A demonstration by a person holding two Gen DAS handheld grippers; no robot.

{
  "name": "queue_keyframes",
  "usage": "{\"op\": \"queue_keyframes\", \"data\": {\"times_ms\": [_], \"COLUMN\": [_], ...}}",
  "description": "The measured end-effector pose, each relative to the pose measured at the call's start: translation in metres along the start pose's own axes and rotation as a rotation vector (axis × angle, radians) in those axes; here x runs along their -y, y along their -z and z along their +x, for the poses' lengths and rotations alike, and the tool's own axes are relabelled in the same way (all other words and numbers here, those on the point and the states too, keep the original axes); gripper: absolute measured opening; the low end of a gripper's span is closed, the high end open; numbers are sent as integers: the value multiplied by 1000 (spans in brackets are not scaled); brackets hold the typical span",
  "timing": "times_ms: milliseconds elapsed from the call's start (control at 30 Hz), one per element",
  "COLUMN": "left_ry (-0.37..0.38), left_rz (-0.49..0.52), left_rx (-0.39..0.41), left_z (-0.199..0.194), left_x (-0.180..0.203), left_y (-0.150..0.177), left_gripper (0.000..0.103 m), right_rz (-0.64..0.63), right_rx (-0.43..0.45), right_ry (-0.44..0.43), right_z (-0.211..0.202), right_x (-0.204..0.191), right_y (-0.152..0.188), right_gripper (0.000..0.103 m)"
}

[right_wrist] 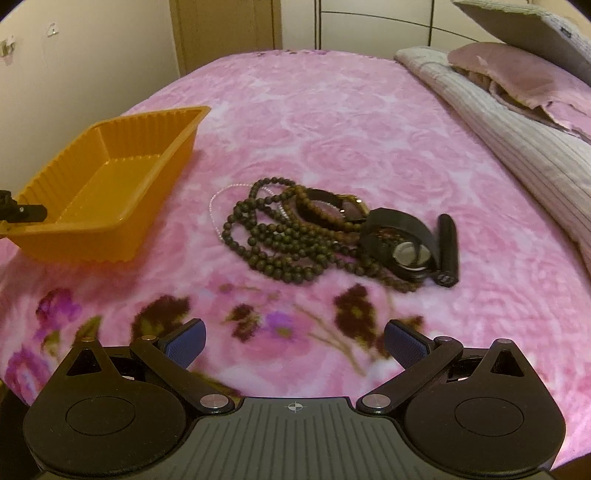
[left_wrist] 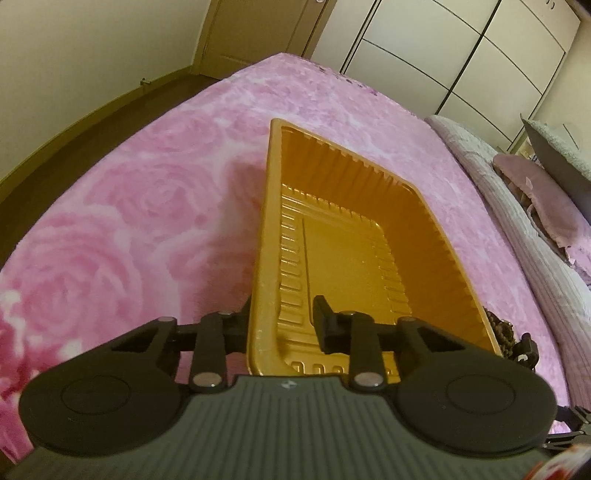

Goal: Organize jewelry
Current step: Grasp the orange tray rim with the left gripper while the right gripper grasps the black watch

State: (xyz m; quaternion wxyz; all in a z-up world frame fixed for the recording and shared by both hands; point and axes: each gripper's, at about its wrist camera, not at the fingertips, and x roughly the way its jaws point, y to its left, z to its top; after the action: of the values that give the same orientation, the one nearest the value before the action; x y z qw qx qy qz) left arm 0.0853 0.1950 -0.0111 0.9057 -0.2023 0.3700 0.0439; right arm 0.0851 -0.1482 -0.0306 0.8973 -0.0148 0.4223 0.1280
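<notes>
An empty orange ribbed tray (left_wrist: 354, 236) lies on the pink rose bedspread (left_wrist: 147, 206). My left gripper (left_wrist: 282, 317) straddles the tray's near left wall, one finger outside and one inside, and is shut on that wall. The right wrist view shows the same tray (right_wrist: 110, 192) at the left, with a left fingertip (right_wrist: 26, 212) at its corner. To its right lies a heap of jewelry: dark bead strands (right_wrist: 273, 236), a thin pearl chain (right_wrist: 216, 206), a black-strapped watch (right_wrist: 402, 247) and a black cylinder (right_wrist: 448, 251). My right gripper (right_wrist: 295, 347) hangs open over the bedspread, short of the heap, holding nothing.
A folded striped quilt (right_wrist: 517, 140) and mauve pillows (right_wrist: 517, 81) run along the bed's right side. Beads (left_wrist: 498, 328) peek out behind the tray's right corner. Beyond the bed stand a wall, a door (left_wrist: 258, 33) and white wardrobe doors (left_wrist: 461, 55).
</notes>
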Motion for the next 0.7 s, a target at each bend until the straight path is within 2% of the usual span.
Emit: {"op": "queue_keyframes", "data": {"times_ms": [67,200,367,533,700], "left_ry": [-7,-31,-71,-130,-222], "left_rz": [-2,21,97,242,456], "left_rx": [-3,-15,-33,12,27], "left_z": [0,-7,-13,-26,-34], "left_x": [1,6,14,35,73], "left_y": [-1,-4,-8,-19,-15], "left_gripper": [17,12,6,5,4], "right_rz": [-4,-7,16,55,89], "right_rx": [-4,-3,11,54,113], "right_ry": [-6,-11,-26,-25,26], "right_z": [4,7,6,-4,-10], "right_x": [-3,-4,-1,15,46], "right_y": [-1,-3,-3,-4,-4], "right_gripper": [102,102,102,102,102]}}
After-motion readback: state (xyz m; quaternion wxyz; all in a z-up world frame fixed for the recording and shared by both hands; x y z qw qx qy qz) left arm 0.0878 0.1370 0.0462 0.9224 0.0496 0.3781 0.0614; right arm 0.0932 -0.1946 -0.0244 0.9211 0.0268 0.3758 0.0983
